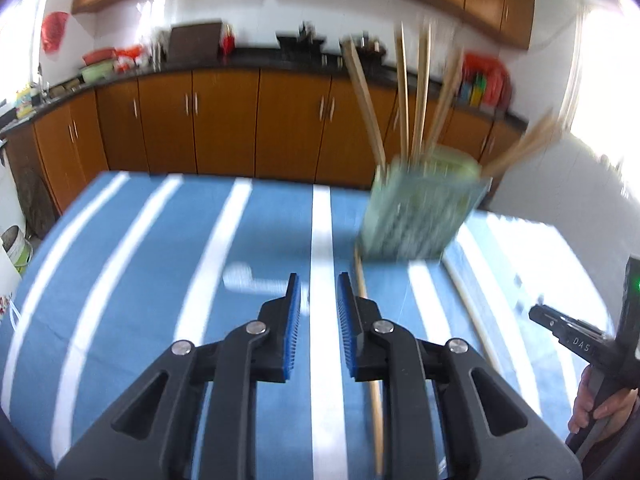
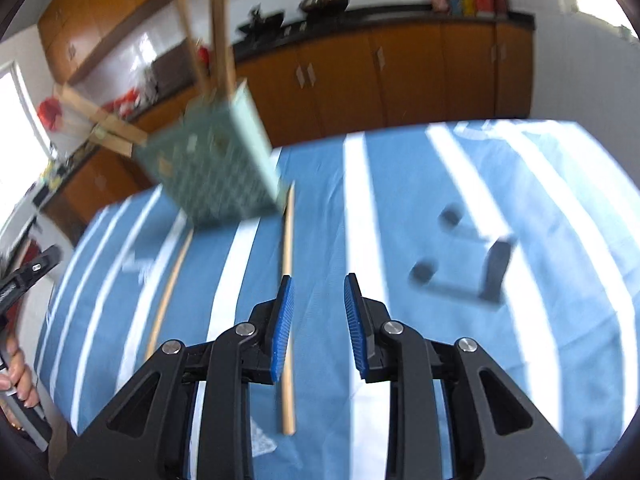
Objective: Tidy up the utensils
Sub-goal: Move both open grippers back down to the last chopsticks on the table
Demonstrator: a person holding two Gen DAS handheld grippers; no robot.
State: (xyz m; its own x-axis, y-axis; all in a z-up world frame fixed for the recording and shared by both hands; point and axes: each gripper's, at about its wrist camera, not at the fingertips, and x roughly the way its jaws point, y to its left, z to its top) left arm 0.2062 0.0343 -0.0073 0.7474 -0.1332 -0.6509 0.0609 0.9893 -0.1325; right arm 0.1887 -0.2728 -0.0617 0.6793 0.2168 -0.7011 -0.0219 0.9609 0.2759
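Note:
A green perforated utensil holder (image 1: pixel 420 216) (image 2: pixel 212 168) stands on the blue-and-white striped tablecloth (image 1: pixel 160 264) with several wooden chopsticks (image 1: pixel 404 92) sticking up out of it. Two loose chopsticks lie on the cloth in front of it. One chopstick (image 1: pixel 370 360) (image 2: pixel 168 292) runs under my left gripper's right finger. The other chopstick (image 2: pixel 287 248) (image 1: pixel 476 308) runs under my right gripper's left finger. My left gripper (image 1: pixel 318 280) stands slightly open over a white stripe, nothing between its pads. My right gripper (image 2: pixel 320 280) is also open and empty.
A dark blurred stand-like object (image 2: pixel 496 272) sits on the cloth to the right. Orange kitchen cabinets (image 1: pixel 224 124) and a black countertop (image 1: pixel 256 62) with cookware lie beyond the table's far edge. A hand (image 1: pixel 600 412) holds the right gripper's handle.

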